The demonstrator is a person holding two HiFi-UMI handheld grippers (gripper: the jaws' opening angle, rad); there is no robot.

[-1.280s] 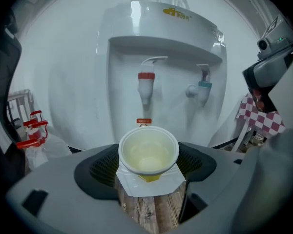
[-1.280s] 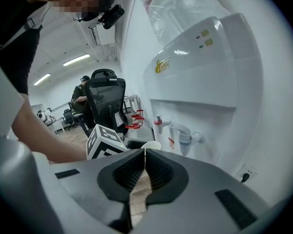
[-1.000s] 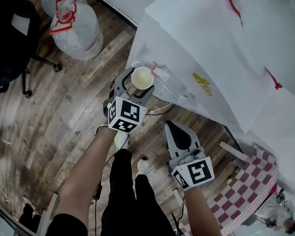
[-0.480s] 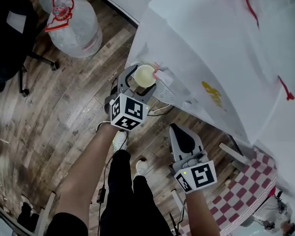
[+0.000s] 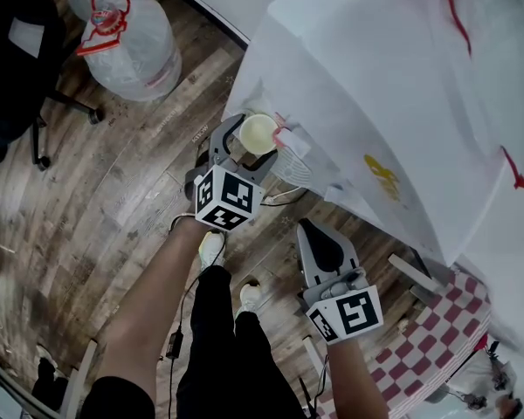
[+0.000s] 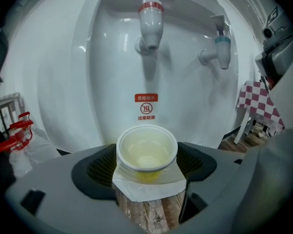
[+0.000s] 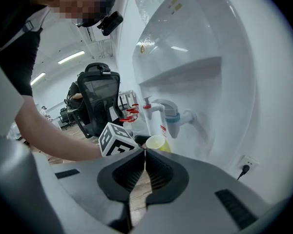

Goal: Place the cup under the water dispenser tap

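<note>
From above, the left gripper (image 5: 251, 140) holds a pale yellow cup (image 5: 258, 133) with a white rim, mid-frame, right by the big white water dispenser (image 5: 358, 77). There is open wood floor (image 5: 96, 199) on the left.

In the left gripper view, the jaws squeeze the cup's sides, low in the middle. The red tap (image 6: 150, 21) is above it.

In the right gripper view, the right gripper (image 7: 144, 156) is closed and empty.

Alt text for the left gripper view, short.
The left gripper holds a pale yellow cup between its jaws, in front of a white water dispenser. A red-collared tap hangs above the cup in the frame, with a blue-collared tap to its right.
</note>
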